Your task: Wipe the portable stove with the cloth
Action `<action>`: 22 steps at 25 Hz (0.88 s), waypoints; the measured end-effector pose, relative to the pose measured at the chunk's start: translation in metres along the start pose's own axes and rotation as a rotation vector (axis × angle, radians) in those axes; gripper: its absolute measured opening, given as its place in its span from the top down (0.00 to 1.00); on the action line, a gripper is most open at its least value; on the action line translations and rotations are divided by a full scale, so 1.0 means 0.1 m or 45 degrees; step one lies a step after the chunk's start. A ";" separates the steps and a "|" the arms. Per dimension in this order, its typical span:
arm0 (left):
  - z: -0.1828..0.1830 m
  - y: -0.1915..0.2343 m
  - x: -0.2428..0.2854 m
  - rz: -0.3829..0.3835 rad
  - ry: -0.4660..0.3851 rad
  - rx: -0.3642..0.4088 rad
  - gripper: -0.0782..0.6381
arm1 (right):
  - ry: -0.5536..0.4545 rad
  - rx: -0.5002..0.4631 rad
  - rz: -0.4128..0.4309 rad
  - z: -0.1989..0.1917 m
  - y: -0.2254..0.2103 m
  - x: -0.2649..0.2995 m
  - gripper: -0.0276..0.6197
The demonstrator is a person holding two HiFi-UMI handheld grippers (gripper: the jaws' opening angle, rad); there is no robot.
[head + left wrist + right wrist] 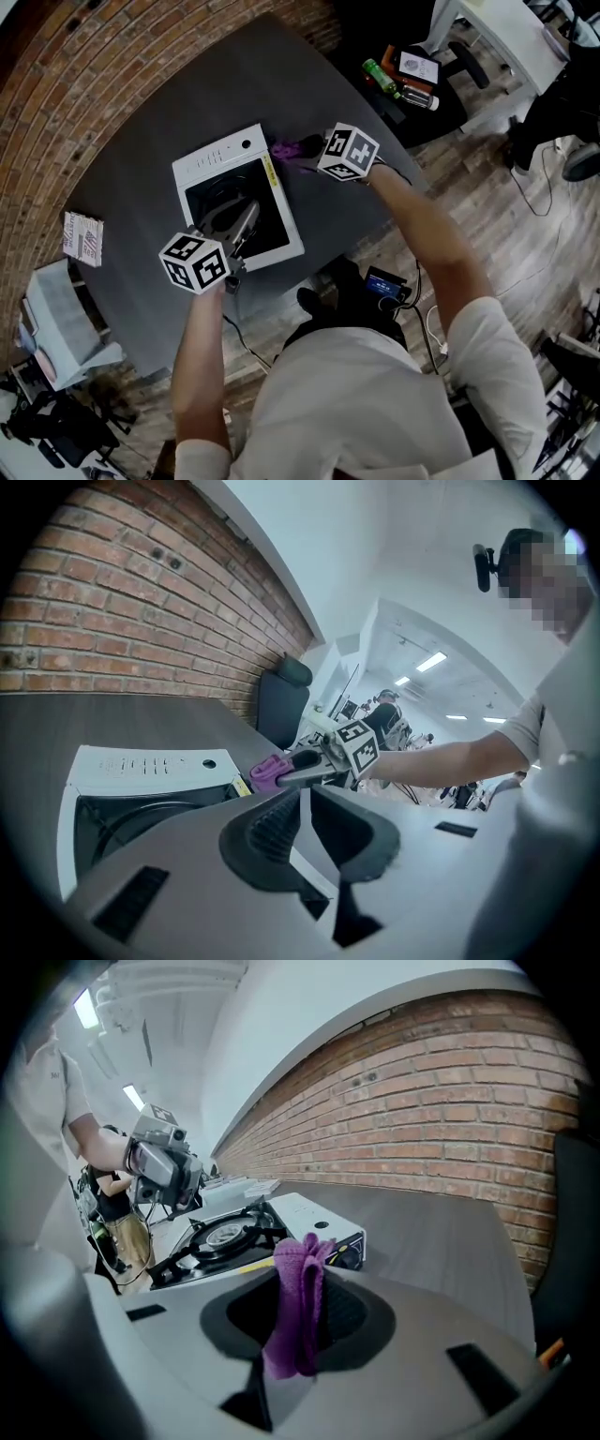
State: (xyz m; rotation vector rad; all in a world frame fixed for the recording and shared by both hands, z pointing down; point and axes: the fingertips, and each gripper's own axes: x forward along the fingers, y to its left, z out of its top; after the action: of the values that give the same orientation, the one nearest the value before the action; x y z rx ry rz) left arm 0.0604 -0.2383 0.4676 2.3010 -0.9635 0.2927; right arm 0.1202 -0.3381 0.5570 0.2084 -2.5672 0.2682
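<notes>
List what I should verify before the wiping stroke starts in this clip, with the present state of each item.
1. Purple cloth clamped in the right tongs: ok.
2. Left tongs empty, with only a narrow gap: ok.
3. White portable stove with black top sitting flat on the dark grey table: ok.
4. No flame at the burner: ok.
5. Cloth touching the stove: cannot tell. It is close beside the stove's edge.
6. Left tongs steadying the stove: cannot tell. They are over its black top, but contact is not visible.
</notes>
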 end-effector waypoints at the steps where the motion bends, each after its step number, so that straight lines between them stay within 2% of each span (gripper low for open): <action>1: -0.02 -0.02 -0.02 -0.005 0.003 0.004 0.83 | -0.024 0.017 -0.010 0.00 0.06 0.02 0.81; 10: -0.24 -0.17 -0.17 -0.035 0.046 0.025 0.83 | -0.222 0.273 -0.105 -0.14 0.28 0.17 0.81; 22: -0.46 -0.30 -0.30 -0.061 0.081 0.041 0.83 | -0.275 0.342 -0.095 -0.33 0.61 0.19 0.81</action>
State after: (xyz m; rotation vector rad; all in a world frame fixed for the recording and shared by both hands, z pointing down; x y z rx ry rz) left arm 0.0623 -0.1764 0.4772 2.3255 -0.8767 0.3618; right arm 0.1085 -0.2734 0.5857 0.4537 -2.7213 0.5916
